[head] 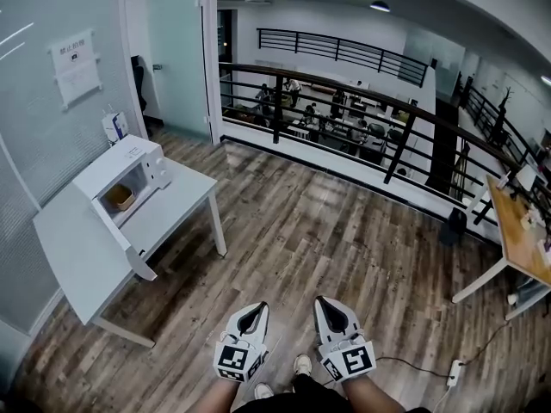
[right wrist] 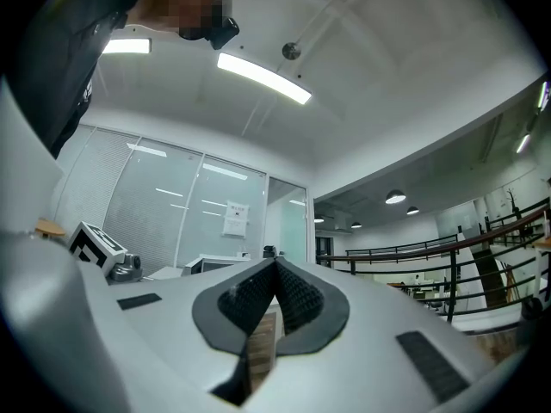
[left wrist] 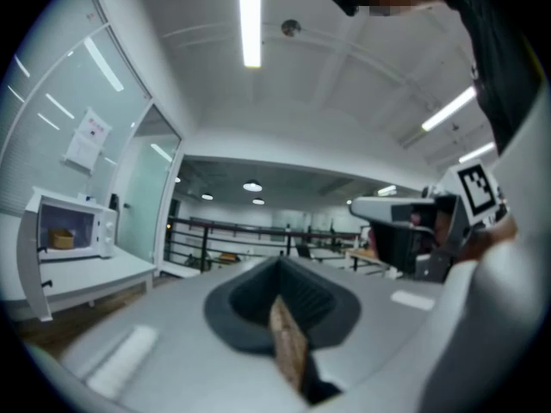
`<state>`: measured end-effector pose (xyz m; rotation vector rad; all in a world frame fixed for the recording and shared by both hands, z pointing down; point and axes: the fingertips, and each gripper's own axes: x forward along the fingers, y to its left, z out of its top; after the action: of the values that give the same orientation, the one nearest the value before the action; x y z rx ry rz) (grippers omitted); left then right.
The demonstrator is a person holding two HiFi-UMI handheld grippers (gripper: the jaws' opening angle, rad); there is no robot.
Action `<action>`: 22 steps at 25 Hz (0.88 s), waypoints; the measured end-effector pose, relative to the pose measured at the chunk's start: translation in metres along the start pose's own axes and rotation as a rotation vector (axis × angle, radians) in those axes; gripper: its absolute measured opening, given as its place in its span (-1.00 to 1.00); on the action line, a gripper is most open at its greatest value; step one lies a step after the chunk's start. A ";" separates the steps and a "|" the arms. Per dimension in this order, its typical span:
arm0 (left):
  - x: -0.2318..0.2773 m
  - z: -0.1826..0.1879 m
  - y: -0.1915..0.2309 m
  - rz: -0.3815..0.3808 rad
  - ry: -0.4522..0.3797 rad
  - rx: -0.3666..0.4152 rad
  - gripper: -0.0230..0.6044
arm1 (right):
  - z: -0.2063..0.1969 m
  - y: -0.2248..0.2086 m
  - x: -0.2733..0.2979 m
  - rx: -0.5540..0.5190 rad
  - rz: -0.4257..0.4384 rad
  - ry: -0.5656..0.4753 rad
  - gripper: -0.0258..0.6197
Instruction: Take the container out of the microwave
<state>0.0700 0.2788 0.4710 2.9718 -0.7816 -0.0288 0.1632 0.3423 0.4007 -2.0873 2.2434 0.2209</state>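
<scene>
Closed and empty, the left tool (head: 250,315) and right tool (head: 331,311) are held well apart from the microwave (head: 129,163) on the counter (head: 73,246). The container (head: 120,197) is seen inside the microwave, whose door is open. The approach is judged to be in hand; next, the microwave must be reached and a tool opened.

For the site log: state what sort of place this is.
Probably an open-plan office mezzanine: a dark metal railing overlooks desks with people below, and a white microwave stands open on a white rectangular table.
</scene>
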 end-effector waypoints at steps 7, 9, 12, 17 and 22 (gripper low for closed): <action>0.029 0.002 0.020 0.023 0.001 -0.013 -0.91 | -0.007 -0.020 0.034 0.017 0.027 -0.019 -0.92; 0.042 0.009 0.024 0.028 -0.007 -0.012 -0.91 | -0.007 -0.032 0.046 0.021 0.035 -0.025 -0.92; 0.067 0.019 0.032 0.042 -0.023 0.018 -0.91 | -0.004 -0.052 0.067 0.021 0.052 -0.046 -0.92; 0.107 0.029 0.044 0.069 -0.030 0.036 -0.91 | -0.002 -0.085 0.099 0.024 0.085 -0.068 -0.92; 0.141 0.027 0.051 0.099 -0.019 0.049 -0.91 | -0.008 -0.115 0.119 0.034 0.111 -0.076 -0.92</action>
<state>0.1668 0.1629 0.4473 2.9784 -0.9437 -0.0339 0.2696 0.2161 0.3838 -1.9063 2.3040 0.2620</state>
